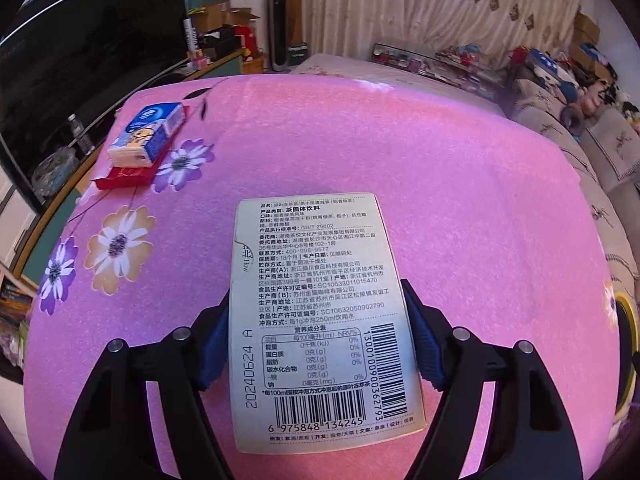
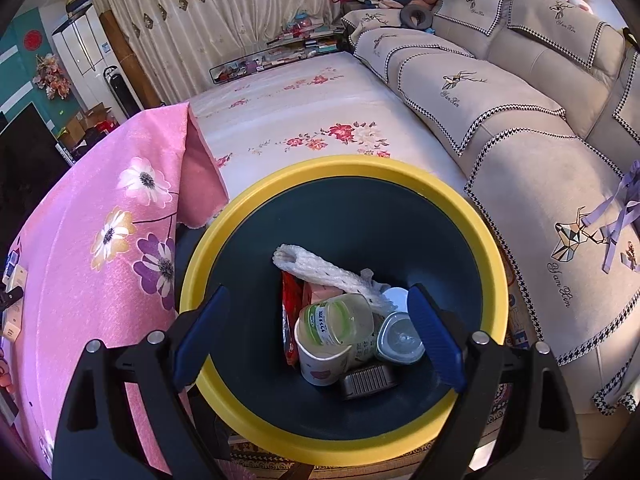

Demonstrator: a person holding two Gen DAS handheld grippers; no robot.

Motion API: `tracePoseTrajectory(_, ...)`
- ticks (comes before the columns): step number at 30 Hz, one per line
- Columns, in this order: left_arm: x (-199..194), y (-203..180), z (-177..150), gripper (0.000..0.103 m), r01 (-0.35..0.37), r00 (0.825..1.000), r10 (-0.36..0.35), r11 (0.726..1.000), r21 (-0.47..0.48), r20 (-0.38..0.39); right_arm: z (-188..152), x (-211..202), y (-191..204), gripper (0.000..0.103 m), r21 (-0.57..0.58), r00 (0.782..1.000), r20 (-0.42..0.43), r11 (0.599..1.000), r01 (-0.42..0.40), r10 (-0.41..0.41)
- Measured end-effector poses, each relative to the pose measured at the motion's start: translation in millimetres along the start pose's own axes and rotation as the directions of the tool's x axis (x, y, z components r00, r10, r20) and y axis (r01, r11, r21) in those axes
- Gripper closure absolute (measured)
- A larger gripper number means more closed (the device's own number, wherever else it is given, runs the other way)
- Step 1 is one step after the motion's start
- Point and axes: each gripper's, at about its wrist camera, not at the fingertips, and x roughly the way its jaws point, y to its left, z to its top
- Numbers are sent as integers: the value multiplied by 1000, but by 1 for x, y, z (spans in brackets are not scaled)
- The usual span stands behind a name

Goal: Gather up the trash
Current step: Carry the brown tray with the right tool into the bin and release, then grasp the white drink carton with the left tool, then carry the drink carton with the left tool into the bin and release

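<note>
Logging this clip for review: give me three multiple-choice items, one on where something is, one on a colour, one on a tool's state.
1. Where is the paper cup?
A. inside the bin
B. on the sofa
C. on the pink cloth

2. What colour is the bin rim?
A. red
B. yellow
C. white

3. What is the left tool doing?
A. hanging open over the bin
B. gripping a bottle
C. closed on the tea box

Answers: 1 A, the cup lies among the trash in the bin. 2 B, a yellow ring tops the dark bin. 3 C, both blue pads press the box's sides.
</note>
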Motion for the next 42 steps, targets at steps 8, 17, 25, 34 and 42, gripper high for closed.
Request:
tracePoseTrajectory(8,-49,-77,-22,30,148,986,-158,974,170,45,-10,-16,-16,18,26,1000,23,1000,-13,12)
tracePoseTrajectory(17,-100,-206,-46,30,351,925,-381,855,383,2,-23,-46,-51,18,66,997,70,998,8,-13)
tracePoseTrajectory(25,-112,-334,-77,29,431,882,-466,727,535,-78,-35,-75,-88,18,108,993,107,993,39,-51)
tracePoseTrajectory(34,-82,-445,-107,29,468,872,-446,634,616,-203,-43,-86,-116,17,148,991,111,987,56,-73)
tracePoseTrajectory(42,-39,-473,-110,26,462,883,-397,646,607,-249,-44,-85,-118,17,152,993,103,987,46,-62)
